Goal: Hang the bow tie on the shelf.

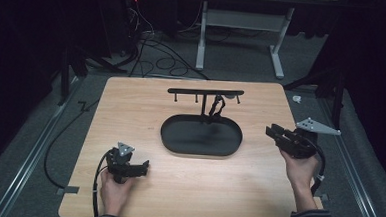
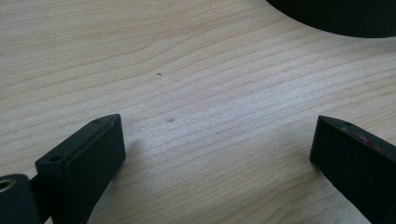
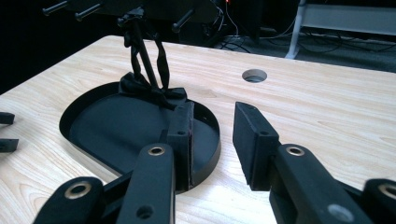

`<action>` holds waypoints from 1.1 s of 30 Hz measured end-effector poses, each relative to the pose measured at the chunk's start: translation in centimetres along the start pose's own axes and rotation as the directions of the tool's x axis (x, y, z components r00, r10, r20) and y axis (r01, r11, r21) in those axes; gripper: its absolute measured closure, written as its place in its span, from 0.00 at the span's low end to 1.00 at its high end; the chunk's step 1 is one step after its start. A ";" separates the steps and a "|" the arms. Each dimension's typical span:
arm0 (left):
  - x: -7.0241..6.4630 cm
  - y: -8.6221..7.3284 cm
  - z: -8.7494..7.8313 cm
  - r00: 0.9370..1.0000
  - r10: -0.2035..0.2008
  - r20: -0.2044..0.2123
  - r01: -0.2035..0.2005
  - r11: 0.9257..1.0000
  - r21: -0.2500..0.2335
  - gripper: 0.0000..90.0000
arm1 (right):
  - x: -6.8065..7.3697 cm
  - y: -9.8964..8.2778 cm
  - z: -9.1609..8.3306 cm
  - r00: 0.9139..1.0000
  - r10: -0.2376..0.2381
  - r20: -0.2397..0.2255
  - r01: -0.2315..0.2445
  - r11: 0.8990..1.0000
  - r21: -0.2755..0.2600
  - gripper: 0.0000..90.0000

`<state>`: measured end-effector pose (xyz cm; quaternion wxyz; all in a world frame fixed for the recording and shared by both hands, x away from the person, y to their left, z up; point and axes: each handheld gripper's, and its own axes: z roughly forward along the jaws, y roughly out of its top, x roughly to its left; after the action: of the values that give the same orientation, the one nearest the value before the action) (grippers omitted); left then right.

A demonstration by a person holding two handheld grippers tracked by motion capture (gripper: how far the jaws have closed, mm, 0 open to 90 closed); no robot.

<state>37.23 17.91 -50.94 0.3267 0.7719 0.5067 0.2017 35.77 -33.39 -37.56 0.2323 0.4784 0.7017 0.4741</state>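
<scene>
From above, your left gripper (image 1: 140, 167) rests low on the counter (image 1: 131, 105), jaws spread wide over bare wood. Your right gripper (image 1: 275, 133) hovers beside the black tray (image 1: 172, 137), jaws partly apart, empty. Its own view reveals the dark strap (image 3: 161, 60) hanging from the rack (image 3: 140, 7) into the tray.

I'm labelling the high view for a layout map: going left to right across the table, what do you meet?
left gripper → black oval tray with its T-shaped hanging stand, a black strap hanging from it → right gripper.
</scene>
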 end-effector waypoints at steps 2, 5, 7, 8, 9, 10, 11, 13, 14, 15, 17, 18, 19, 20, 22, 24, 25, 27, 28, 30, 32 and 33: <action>0.0 0.0 0.0 1.000 0.000 0.000 0.000 1.000 0.000 0.04 | 0.0 -0.2 -0.1 1.000 0.003 -0.001 -0.003 1.000 -0.002 0.78; 0.0 0.0 0.0 1.000 0.000 0.000 0.000 1.000 0.000 0.04 | 0.1 -0.5 -0.1 1.000 0.006 -0.006 -0.006 1.000 -0.001 0.78; 0.0 0.0 0.0 1.000 0.000 0.000 0.000 1.000 0.000 0.04 | 0.3 -0.8 -0.1 1.000 0.009 -0.015 -0.009 1.000 -0.001 0.77; 0.0 0.0 0.0 1.000 0.000 0.000 0.000 1.000 0.000 0.04 | 0.3 -0.8 -0.1 1.000 0.009 -0.015 -0.009 1.000 -0.001 0.77; 0.0 0.0 0.0 1.000 0.000 0.000 0.000 1.000 0.000 0.04 | 0.5 -0.8 -0.1 1.000 0.003 -0.015 -0.003 1.000 -0.004 0.78; 0.0 0.0 0.0 1.000 0.000 0.000 0.000 1.000 0.000 0.04 | 0.5 -0.8 -0.1 1.000 0.003 -0.015 -0.003 1.000 -0.004 0.78; 0.0 0.0 0.0 1.000 0.000 0.000 0.000 1.000 0.000 0.04 | 0.6 -0.9 -0.2 1.000 0.002 -0.014 -0.002 1.000 -0.005 0.78; 0.0 0.0 0.0 1.000 0.000 0.000 0.000 1.000 0.000 0.04 | 0.9 -1.1 -0.1 1.000 0.003 -0.021 -0.003 1.000 -0.001 0.78; 0.0 0.0 0.0 1.000 0.000 0.000 0.000 1.000 0.000 0.04 | 0.9 -1.1 -0.1 1.000 0.003 -0.021 -0.003 1.000 -0.001 0.78; 0.0 0.0 0.0 1.000 0.000 0.000 0.000 1.000 0.000 0.04 | 1.0 -1.3 0.0 1.000 0.004 -0.023 -0.004 1.000 0.002 0.78; 0.0 0.0 0.0 1.000 0.000 0.000 0.000 1.000 0.000 0.04 | 1.1 -1.4 0.0 1.000 0.002 -0.024 -0.002 1.000 0.002 0.78; 0.0 0.0 0.0 1.000 0.000 0.000 0.000 1.000 0.000 0.04 | 1.1 -1.5 0.1 1.000 0.003 -0.024 -0.003 1.000 0.004 0.78; 0.0 0.0 0.0 1.000 0.000 0.000 0.000 1.000 0.000 0.04 | 1.1 -1.7 0.1 1.000 0.008 -0.026 -0.008 1.000 0.007 0.78; 0.0 0.0 0.0 1.000 0.000 0.000 0.000 1.000 0.000 0.04 | 1.1 -1.7 0.1 1.000 0.008 -0.026 -0.008 1.000 0.007 0.78; 0.0 0.0 0.0 1.000 0.000 0.000 0.000 1.000 0.000 0.04 | 1.1 -2.0 0.2 1.000 0.007 -0.027 -0.007 1.000 0.009 0.77; 0.0 0.0 0.0 1.000 0.000 0.000 0.000 1.000 0.000 0.04 | 1.2 -2.2 0.2 0.999 0.013 -0.029 -0.013 1.000 0.011 0.77; 0.0 0.0 0.0 1.000 0.000 0.000 0.000 1.000 0.000 0.04 | 1.2 -2.4 0.2 0.999 0.019 -0.035 -0.018 1.000 0.012 0.77; 0.0 0.0 0.0 1.000 0.000 0.000 0.000 1.000 0.000 0.04 | 1.2 -2.5 0.2 0.999 0.017 -0.038 -0.016 1.000 0.012 0.77; 0.0 0.0 0.0 1.000 0.000 0.000 0.000 1.000 0.000 0.04 | 1.2 -2.7 0.2 0.999 0.018 -0.039 -0.018 1.000 0.013 0.77; 0.0 0.0 0.0 1.000 0.000 0.000 0.000 1.000 0.000 0.04 | 1.3 -3.0 0.2 0.999 0.017 -0.042 -0.017 1.000 0.017 0.77; 0.0 0.0 0.0 1.000 0.000 0.000 0.000 1.000 0.000 0.04 | 1.3 -3.1 0.2 0.999 0.019 -0.042 -0.018 1.000 0.017 0.77; 0.0 0.0 0.0 1.000 0.000 0.000 0.000 1.000 0.000 0.04 | 1.2 -3.4 0.2 0.999 0.026 -0.045 -0.025 1.000 0.019 0.77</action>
<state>37.23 17.91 -50.94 0.3267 0.7719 0.5067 0.2017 33.82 -32.53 -40.53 0.2061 0.4786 0.7049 0.4812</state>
